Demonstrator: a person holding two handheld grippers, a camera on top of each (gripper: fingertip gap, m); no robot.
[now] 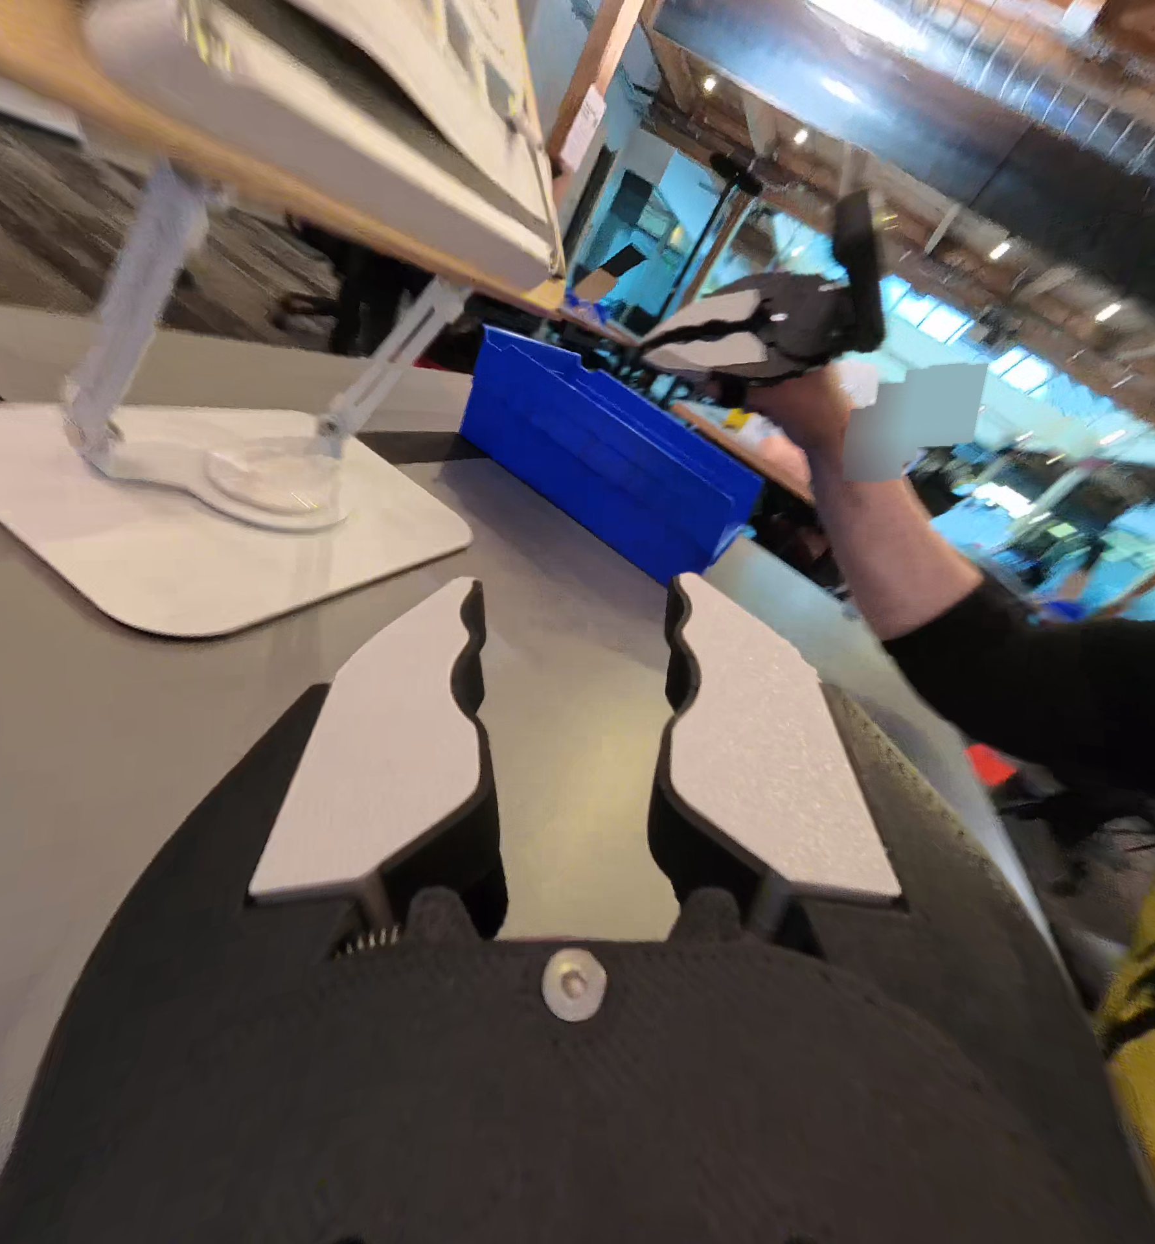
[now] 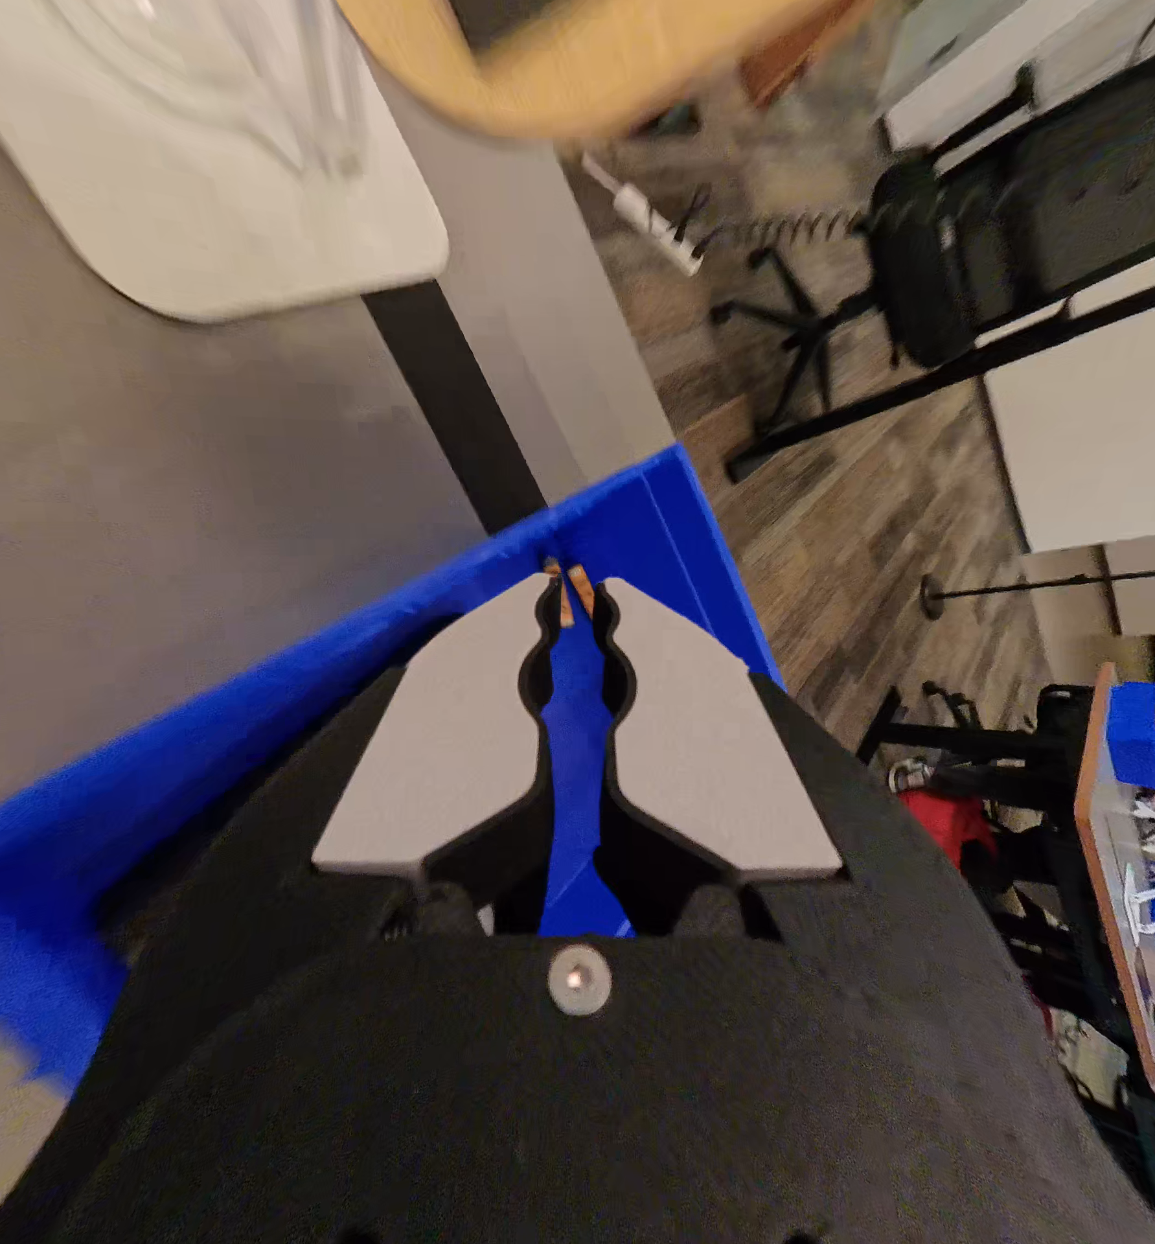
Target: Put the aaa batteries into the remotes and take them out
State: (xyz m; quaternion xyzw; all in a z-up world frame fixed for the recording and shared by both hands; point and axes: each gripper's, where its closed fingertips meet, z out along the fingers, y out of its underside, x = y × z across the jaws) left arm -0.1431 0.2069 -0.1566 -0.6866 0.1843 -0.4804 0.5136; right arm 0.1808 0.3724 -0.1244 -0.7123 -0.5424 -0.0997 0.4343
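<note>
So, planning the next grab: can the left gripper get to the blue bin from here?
Probably yes. The left gripper is open, with bare table between it and the blue bin. The right gripper, shut on a small copper-coloured thing, hangs above the bin and might crowd it.

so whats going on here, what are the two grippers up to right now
A person holds a hand-held gripper in each hand over a grey table. The left hand-held gripper is open and empty, low over the tabletop. The right hand-held gripper is raised above a blue bin, its fingers nearly closed on something small and copper-coloured at the tips, too blurred to identify. A white stand base sits on the table nearby. No remote is in view.
</note>
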